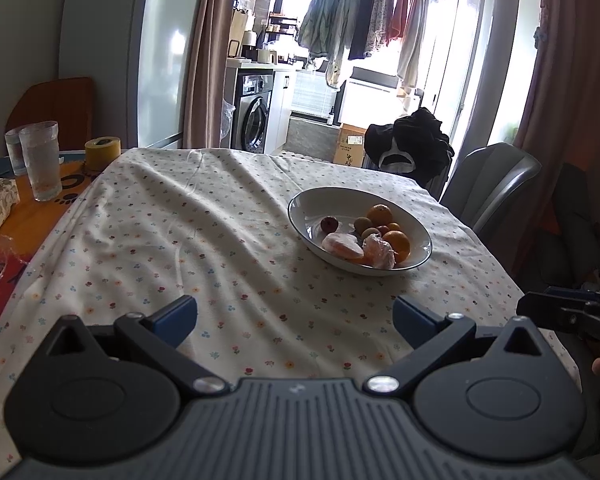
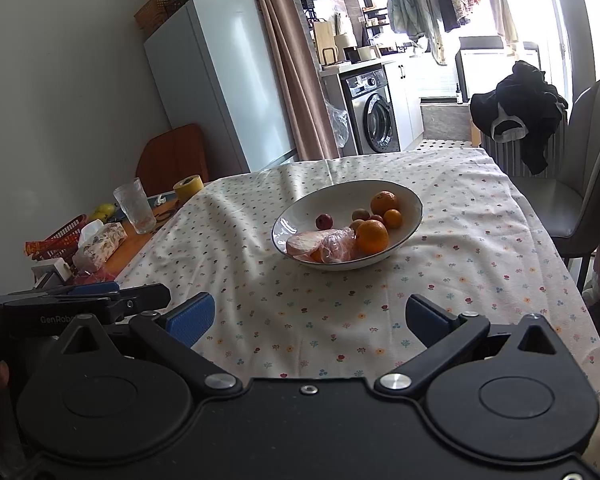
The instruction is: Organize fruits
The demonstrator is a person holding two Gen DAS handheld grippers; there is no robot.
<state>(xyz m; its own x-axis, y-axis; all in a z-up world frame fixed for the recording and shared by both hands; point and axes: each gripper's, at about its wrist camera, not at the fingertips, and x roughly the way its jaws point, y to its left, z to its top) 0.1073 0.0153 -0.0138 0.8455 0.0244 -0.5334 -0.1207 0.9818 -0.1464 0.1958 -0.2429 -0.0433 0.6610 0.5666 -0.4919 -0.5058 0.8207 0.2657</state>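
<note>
Right wrist view, white bowl (image 2: 410, 196) of oranges (image 2: 372, 236), wrapped fruit (image 2: 337, 245), both claws (image 2: 310, 320) (image 1: 294, 320) spread, empty

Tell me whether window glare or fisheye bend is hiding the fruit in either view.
Left wrist view: window blown out white behind the laundry, but the bowl and its fruit stay readable. Right wrist view: glare top right only, bowl evenly lit, sharp. Edges bend in both.
</note>
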